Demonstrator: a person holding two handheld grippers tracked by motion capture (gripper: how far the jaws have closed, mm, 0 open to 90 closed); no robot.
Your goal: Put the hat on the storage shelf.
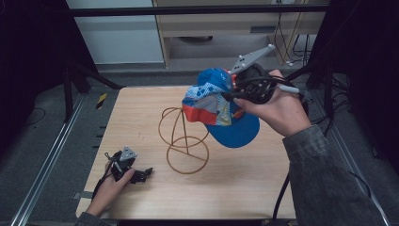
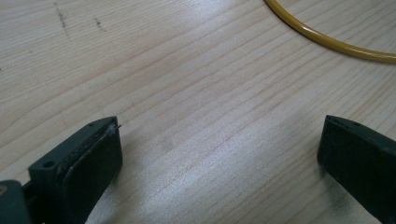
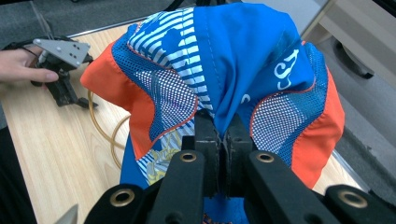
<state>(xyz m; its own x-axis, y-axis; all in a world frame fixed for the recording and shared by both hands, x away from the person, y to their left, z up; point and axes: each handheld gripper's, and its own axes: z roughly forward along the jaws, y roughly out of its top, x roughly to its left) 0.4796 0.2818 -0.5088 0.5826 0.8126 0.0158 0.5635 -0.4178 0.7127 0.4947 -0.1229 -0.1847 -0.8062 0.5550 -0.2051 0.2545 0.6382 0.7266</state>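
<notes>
Right gripper view: blue, orange-panelled mesh cap (image 3: 243, 60) pinched in right tool (image 3: 223, 135).

Overhead forward-down; gripper cams close; share table (image 1: 141, 117).

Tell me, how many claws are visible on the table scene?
2. The left claw rests low on the table, near its front left corner; the right claw is raised, holding the cap.

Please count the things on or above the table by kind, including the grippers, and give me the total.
Cap: 1, blue and orange, pinched in the right gripper
Wire stand: 1, yellow
Grippers: 2; the left gripper rests open on the table
Total: 4
</notes>
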